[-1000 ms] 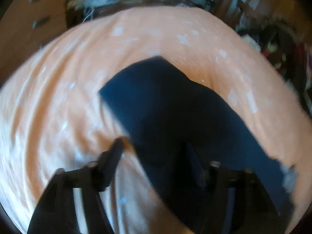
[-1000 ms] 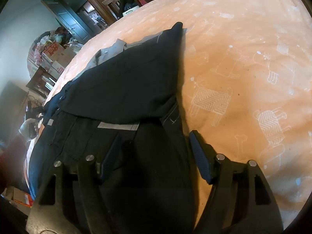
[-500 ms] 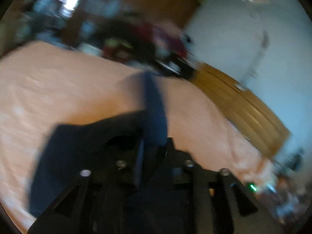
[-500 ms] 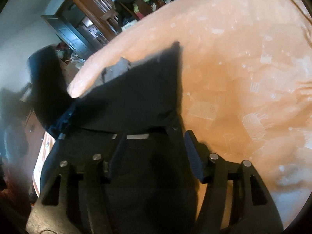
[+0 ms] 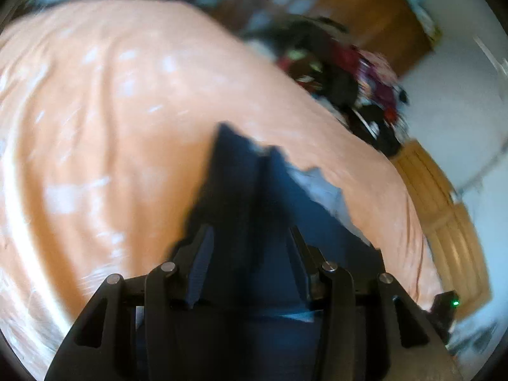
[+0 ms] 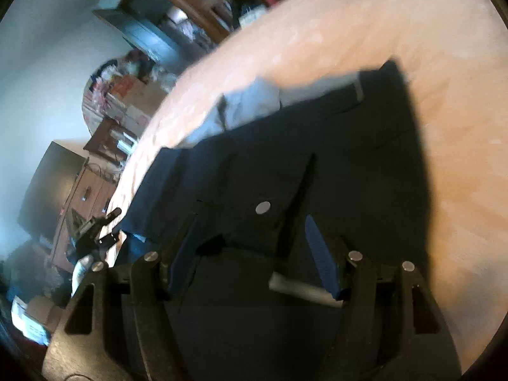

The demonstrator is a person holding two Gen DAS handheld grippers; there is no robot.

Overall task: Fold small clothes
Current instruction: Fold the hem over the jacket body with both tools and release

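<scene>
A dark navy garment (image 5: 241, 184) lies on the orange bedspread (image 5: 95, 127), with a raised fold running up its middle and pale grey lining (image 5: 320, 187) showing at its right edge. My left gripper (image 5: 250, 230) is open just above it, one finger on each side of the fold. In the right wrist view the same garment (image 6: 333, 146) lies flat, showing a pocket flap with a silver snap (image 6: 263, 207) and grey lining (image 6: 250, 104) at its far edge. My right gripper (image 6: 251, 222) hangs open over the flap.
The orange bedspread (image 6: 397, 22) stretches wide around the garment. Piled clothes (image 5: 349, 73) and a wooden door (image 5: 358, 9) lie beyond the bed's far side. Shelves, boxes (image 6: 127, 101) and a dark cabinet (image 6: 47, 187) stand past the bed's left edge.
My left gripper was shut on a fold of the garment half a second ago; its fingers now stand apart and the fold lies on the garment. The right gripper stayed open and swung its view.
</scene>
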